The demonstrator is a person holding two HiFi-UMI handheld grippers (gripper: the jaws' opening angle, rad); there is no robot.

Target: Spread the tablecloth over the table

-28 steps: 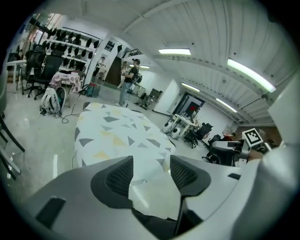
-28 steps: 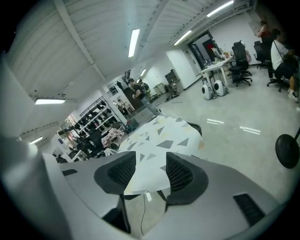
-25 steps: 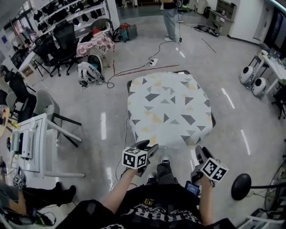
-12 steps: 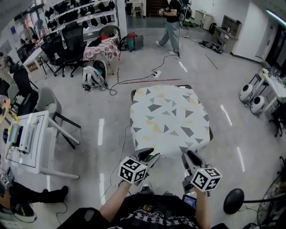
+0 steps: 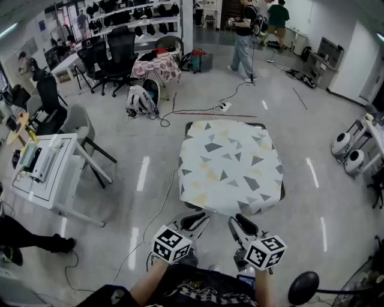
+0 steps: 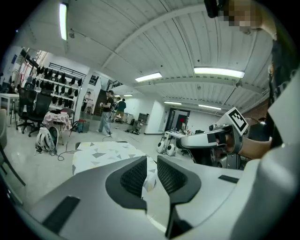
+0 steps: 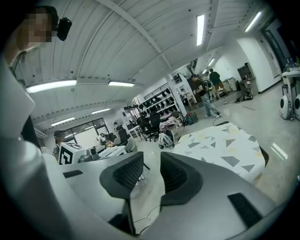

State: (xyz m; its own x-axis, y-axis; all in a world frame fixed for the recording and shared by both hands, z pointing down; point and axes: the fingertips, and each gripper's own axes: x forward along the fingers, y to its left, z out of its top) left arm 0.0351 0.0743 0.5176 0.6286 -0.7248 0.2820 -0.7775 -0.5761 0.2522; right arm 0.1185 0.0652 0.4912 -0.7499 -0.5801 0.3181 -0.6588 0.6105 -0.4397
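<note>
The left gripper [image 5: 198, 218] hangs out front, its jaws closing on nothing, with a thin gap between them. Ahead, the tablecloth [image 5: 231, 165] lies flat over the table [image 5: 281, 192], about square, sides draped, its near edge squarely facing both grippers. The right gripper [image 5: 239, 222], just beside the left, is closing empty too.

Quick tally: 1 tablecloth [image 5: 231, 165]. 2 grippers up front: left gripper [image 5: 195, 220] & right gripper [image 5: 239, 223], both sets of jaws closing, nothing between 'em. Far end, 2 standing: person in jeans [image 5: 243, 37], person in green top [image 5: 277, 16]. Right side, 2 round white units: upper white unit [image 5: 341, 144], lower white unit [image 5: 355, 162]. Left side: 1 grey chair [image 5: 75, 123], 1 white desk [image 5: 45, 174], 1 backpack [image 5: 141, 99] on the floor.
</note>
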